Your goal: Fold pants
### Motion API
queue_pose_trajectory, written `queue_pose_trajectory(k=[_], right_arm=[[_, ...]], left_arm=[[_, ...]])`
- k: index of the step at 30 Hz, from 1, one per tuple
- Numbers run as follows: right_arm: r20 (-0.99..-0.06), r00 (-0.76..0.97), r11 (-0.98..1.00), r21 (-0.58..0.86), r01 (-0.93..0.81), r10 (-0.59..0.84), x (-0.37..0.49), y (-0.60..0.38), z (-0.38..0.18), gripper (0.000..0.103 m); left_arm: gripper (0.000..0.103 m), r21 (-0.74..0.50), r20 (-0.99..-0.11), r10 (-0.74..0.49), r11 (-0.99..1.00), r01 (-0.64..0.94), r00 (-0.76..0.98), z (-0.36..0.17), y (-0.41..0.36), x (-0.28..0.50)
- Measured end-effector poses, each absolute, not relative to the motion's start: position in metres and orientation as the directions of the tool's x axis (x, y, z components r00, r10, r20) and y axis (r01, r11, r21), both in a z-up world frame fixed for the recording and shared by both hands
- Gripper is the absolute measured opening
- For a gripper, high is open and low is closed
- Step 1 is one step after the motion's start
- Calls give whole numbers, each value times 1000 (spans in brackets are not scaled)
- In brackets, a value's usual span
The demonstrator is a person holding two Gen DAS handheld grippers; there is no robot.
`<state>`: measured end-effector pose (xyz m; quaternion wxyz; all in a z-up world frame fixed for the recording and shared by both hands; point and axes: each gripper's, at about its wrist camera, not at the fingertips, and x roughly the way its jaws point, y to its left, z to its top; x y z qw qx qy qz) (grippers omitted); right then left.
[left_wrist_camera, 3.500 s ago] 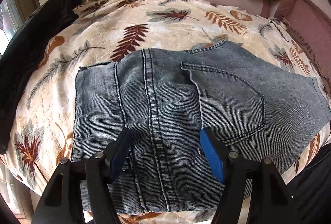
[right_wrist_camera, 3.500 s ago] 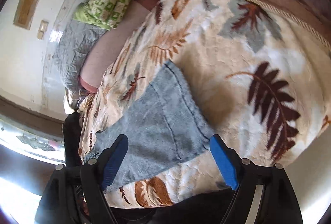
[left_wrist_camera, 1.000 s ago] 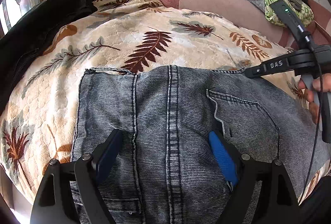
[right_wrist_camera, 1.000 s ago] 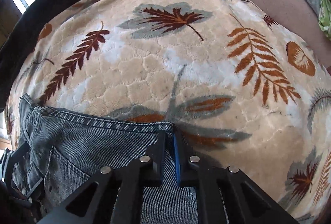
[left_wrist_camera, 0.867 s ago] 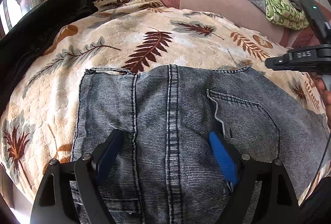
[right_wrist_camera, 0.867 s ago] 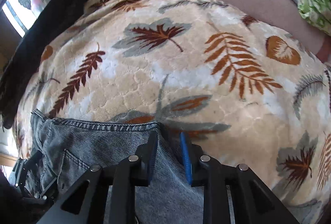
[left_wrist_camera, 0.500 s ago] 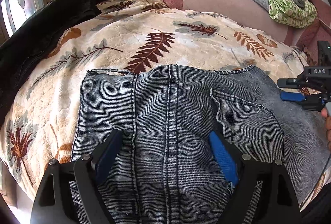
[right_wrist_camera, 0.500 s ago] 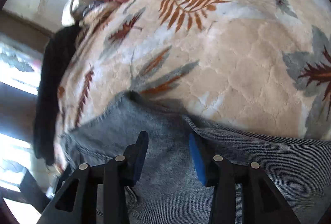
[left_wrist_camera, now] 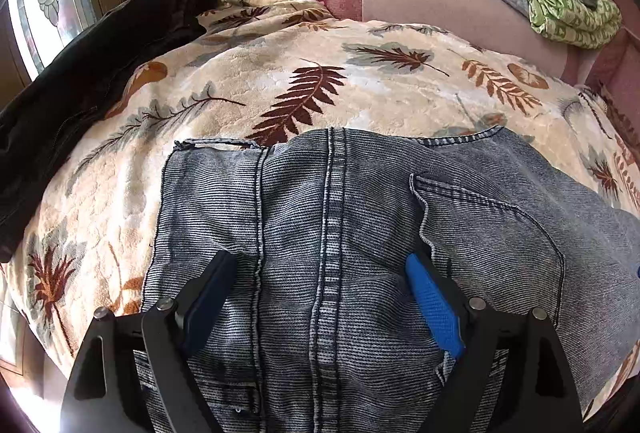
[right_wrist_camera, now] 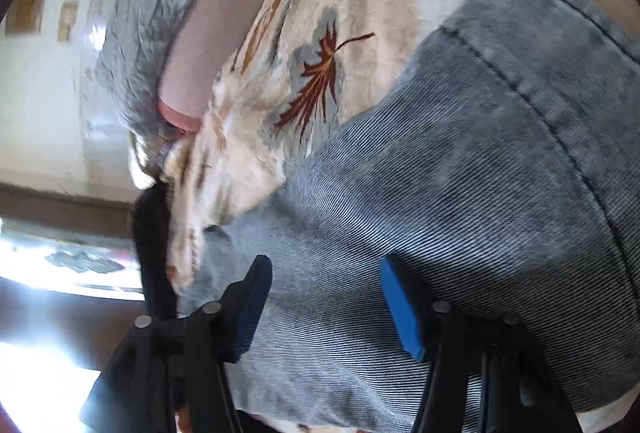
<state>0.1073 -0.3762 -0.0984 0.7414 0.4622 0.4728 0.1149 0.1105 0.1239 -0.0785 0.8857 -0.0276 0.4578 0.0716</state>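
Folded grey-blue denim pants (left_wrist_camera: pixel 340 233) are lying on a leaf-patterned blanket (left_wrist_camera: pixel 280 81), near its front edge. The left gripper (left_wrist_camera: pixel 320 285) is hovering wide open above them, gripping nothing. The right gripper (right_wrist_camera: pixel 324 293) is opening over the denim's right end, holding nothing.

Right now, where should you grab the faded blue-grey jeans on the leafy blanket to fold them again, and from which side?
Probably the thin end of the faded blue-grey jeans at the right of the left wrist view, coming from that side. It lies flat with a free edge on the cream leaf-print blanket, so a finger can slip under. The middle is thick, doubled denim.
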Motion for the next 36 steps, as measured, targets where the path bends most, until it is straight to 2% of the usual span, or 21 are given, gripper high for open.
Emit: queue_pose_trajectory(k=[4,6,7,9,11,14,16,18,20,24,28,30,32,34,36], right_arm=[[-531,609,559,812,168,589,81,-394,-67,70],[-584,607,602,771,208,539,73,-404,-76,81],[-639,578,634,731,252,507,73,-408,-88,80],[-600,588,598,767,231,543,71,-416,-90,77],[-533,625,567,806,171,570,62,-423,-73,77],[-487,690,561,816,140,536,33,-440,-51,78],[-525,684,559,804,203,507,12,-457,-55,78],[-565,676,549,789,275,473,-7,-473,-67,78],[-591,670,530,780,333,450,-18,-488,-80,78],[-579,663,472,803,364,474,-17,-500,-100,78],[-558,681,458,817,350,475,-11,-501,-99,77],[-580,678,472,800,370,451,-6,-501,-100,72],[-621,646,477,774,417,444,2,-500,-108,62],[-636,639,481,762,433,433,5,-500,-110,59],[-648,632,483,753,447,425,6,-500,-110,56]], left_arm=[[87,14,-807,108,986,-164,581,-62,111,93],[87,2,-806,88,989,-146,585,-58,96,84],[87,9,-808,92,990,-143,582,-58,87,81],[84,34,-816,98,992,-122,569,-56,66,80],[83,48,-783,114,991,-124,612,-41,51,75],[84,-79,-747,-36,996,-35,663,-13,29,72],[84,-57,-716,-42,998,1,696,2,4,68],[84,-64,-711,-99,995,76,696,7,-26,70],[84,-97,-726,-178,983,157,665,1,-60,74],[84,-150,-775,-283,951,271,564,-26,-128,82],[84,-180,-789,-338,925,334,512,-46,-175,78],[84,-153,-788,-330,923,354,520,-53,-191,77],[84,-65,-823,-240,940,334,515,-68,-202,82],[85,-1,-871,-157,948,318,465,-89,-208,91],[87,46,-848,-139,942,332,511,-90,-211,87]])
